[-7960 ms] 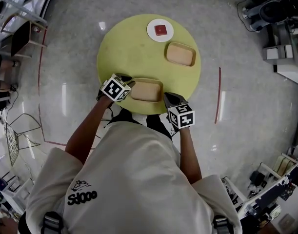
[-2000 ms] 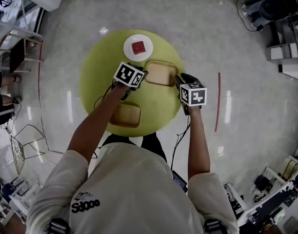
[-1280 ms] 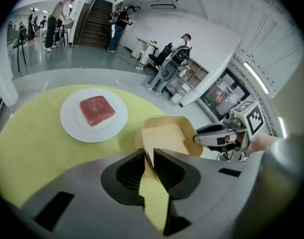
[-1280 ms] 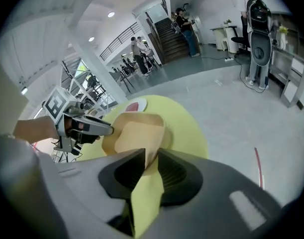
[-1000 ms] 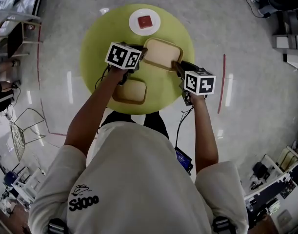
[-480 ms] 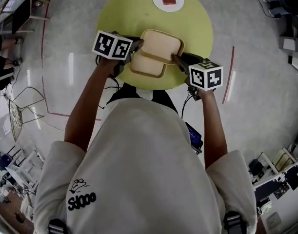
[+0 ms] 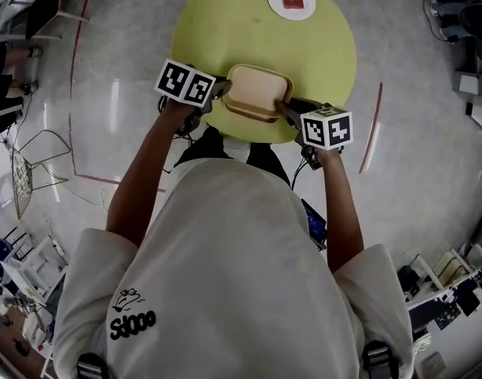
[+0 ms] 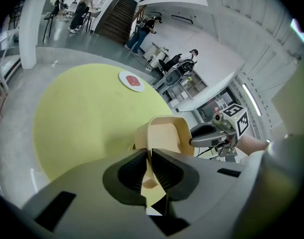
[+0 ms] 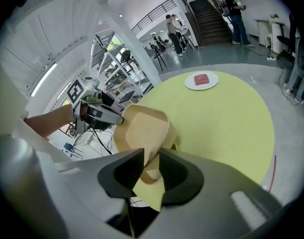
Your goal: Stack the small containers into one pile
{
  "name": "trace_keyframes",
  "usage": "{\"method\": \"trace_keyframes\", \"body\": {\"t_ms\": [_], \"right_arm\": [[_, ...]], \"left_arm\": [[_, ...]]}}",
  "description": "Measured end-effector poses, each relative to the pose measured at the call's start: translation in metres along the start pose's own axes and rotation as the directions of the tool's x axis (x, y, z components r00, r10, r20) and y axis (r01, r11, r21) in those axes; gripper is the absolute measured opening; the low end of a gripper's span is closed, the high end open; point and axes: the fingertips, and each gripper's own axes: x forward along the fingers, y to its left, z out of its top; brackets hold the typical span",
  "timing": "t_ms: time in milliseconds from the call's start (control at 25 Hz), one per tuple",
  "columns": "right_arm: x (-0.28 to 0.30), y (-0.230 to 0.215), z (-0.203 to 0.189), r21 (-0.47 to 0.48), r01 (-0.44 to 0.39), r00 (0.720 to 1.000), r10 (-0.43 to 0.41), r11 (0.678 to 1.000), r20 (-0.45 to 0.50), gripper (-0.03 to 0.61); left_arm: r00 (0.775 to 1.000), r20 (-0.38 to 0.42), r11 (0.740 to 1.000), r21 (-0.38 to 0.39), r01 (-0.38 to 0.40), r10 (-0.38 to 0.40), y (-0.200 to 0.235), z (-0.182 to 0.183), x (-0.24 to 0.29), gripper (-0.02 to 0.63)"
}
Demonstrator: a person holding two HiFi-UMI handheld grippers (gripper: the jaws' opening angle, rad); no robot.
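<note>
Two tan oblong containers are on a round yellow table (image 7: 225, 22). The upper container (image 7: 256, 91) sits over the lower container (image 7: 242, 114), whose rim peeks out below it near the table's front edge. My left gripper (image 7: 222, 90) is shut on the upper container's left rim (image 8: 164, 133). My right gripper (image 7: 283, 109) is shut on its right rim (image 9: 142, 128). In the left gripper view the rim passes between the jaws of the left gripper (image 8: 149, 156). The right gripper view shows the same for the right gripper (image 9: 151, 156). Each view shows the other gripper across the container.
A white plate with a red block (image 7: 292, 0) stands at the table's far edge, also seen as the plate (image 8: 132, 81) and the plate (image 9: 201, 80). The person's body is close to the table's front edge. Grey floor, shelving and distant people surround the table.
Both grippers have carried the container from the middle of the table toward the front edge. It now covers the second container, which lay uncovered a second ago.
</note>
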Motion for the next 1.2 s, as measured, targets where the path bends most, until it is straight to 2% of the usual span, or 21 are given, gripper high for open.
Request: {"method": "trace_keyframes", "body": {"t_ms": [280,560,640,760,920,1200], "right_arm": [[0.002,0.005,-0.027,0.039,0.003,0.999,-0.002,0.999,-0.036,0.104],[0.013,-0.001,-0.042,0.100,0.007,0.999,-0.003,0.995,-0.040,0.103],[0.015,-0.002,-0.045,0.089,0.014,0.999,-0.009,0.996,-0.050,0.103],[0.015,-0.001,-0.045,0.049,0.017,0.999,-0.015,0.999,-0.045,0.110],[0.012,-0.006,-0.039,0.064,0.007,1.000,-0.006,0.998,-0.007,0.109],[0.008,-0.017,-0.032,0.013,0.034,0.999,-0.034,0.999,-0.002,0.104]], "left_arm": [[0.997,-0.062,0.999,-0.003,0.037,-0.037,-0.003,-0.024,0.010,0.038],[0.993,-0.115,0.999,-0.022,0.024,-0.027,0.008,-0.041,0.026,0.038],[0.992,-0.125,1.000,-0.009,0.016,-0.017,0.009,-0.044,0.027,0.038],[0.993,-0.116,1.000,0.012,0.021,-0.020,0.007,-0.044,0.025,0.038],[0.994,-0.105,0.999,0.008,0.034,-0.033,0.006,-0.042,0.023,0.038],[0.996,-0.079,0.999,0.029,0.041,-0.039,0.000,-0.030,0.012,0.047]]}}
